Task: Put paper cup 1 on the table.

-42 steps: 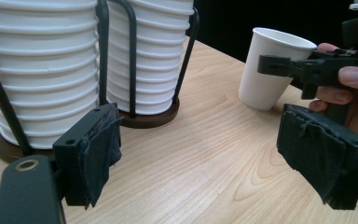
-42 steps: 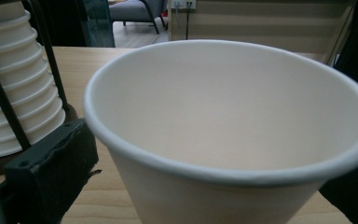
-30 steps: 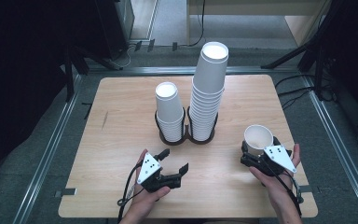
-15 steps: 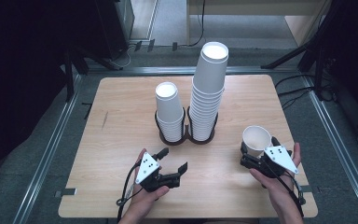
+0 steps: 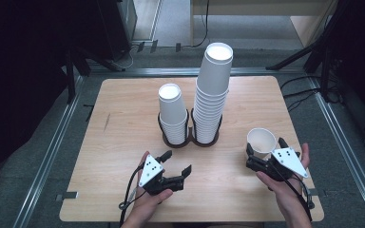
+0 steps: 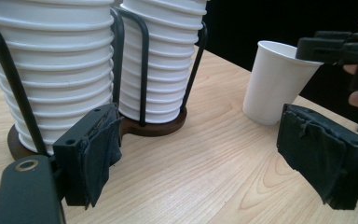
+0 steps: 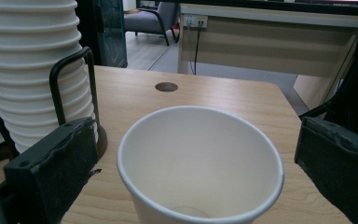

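Wooden table [image 5: 123, 109]: right gripper [image 5: 261, 153] fingers wide around paper cup [image 5: 261, 141].

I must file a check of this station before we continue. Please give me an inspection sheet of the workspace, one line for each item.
Surface: wooden table, light grain, with a round hole near its far edge.
Job's things: single paper cup standing upright near the right edge; short cup stack and tall cup stack upright in a black wire holder.
Clutter: nothing seen.
Grippers: left gripper open, nothing between its jaws; right gripper open, its jaws stand on either side of the single cup, pads apart from the cup wall.
Cables: black cable trailing from the left gripper; more cables on the floor behind.
Surroundings: metal floor rails, dark stands, a desk behind.
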Tool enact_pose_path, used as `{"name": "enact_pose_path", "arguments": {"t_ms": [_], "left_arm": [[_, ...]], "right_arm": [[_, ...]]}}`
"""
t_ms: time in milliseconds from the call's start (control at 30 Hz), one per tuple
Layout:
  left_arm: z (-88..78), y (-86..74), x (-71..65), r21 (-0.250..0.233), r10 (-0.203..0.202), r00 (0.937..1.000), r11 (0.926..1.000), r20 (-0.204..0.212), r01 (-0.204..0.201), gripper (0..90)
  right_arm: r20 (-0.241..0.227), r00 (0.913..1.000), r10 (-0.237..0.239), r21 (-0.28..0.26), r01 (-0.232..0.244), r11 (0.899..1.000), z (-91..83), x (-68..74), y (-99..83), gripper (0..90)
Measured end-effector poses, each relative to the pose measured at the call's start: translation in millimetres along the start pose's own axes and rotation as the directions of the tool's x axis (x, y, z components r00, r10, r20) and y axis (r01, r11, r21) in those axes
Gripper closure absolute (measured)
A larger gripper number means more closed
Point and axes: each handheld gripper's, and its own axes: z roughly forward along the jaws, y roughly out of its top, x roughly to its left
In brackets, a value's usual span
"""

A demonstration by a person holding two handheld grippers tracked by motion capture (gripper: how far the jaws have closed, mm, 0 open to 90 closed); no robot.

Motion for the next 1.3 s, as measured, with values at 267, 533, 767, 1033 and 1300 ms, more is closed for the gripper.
{"name": "enact_pose_path", "arguments": {"t_ms": [267,533,767,1033,1300], "left_arm": [[4.7,7.1,-1.8,-0.011,-0.002,0.9995,0.9999,-0.030,0.002,13.2],[13.3,18.6,-1.7,-0.037,0.003,0.9982,0.9993,-0.060,-0.005,13.3],[28.6,34.1,-3.5,-0.063,0.001,0.9961,0.9980,-0.088,-0.006,13.3],[48.4,52.3,-4.9,-0.083,0.006,0.9936,0.9964,-0.113,-0.015,13.2],[67.1,71.4,-9.6,-0.101,0.015,0.9915,0.9945,-0.129,-0.028,13.2]], "right_arm": [[-0.054,0.9985,0.005,-0.043,-0.008,0.999,-8.2,7.5,23.5,0.0],[-0.105,0.9940,0.030,-0.132,-0.044,0.990,-13.6,17.9,65.4,0.0],[-0.133,0.9903,0.039,-0.138,-0.058,0.989,-5.8,28.2,95.5,0.0],[-0.167,0.9836,0.068,-0.156,-0.094,0.983,9.0,40.9,123.2,0.0],[-0.194,0.9792,0.058,-0.184,-0.094,0.978,22.2,54.6,148.5,0.0]]}}
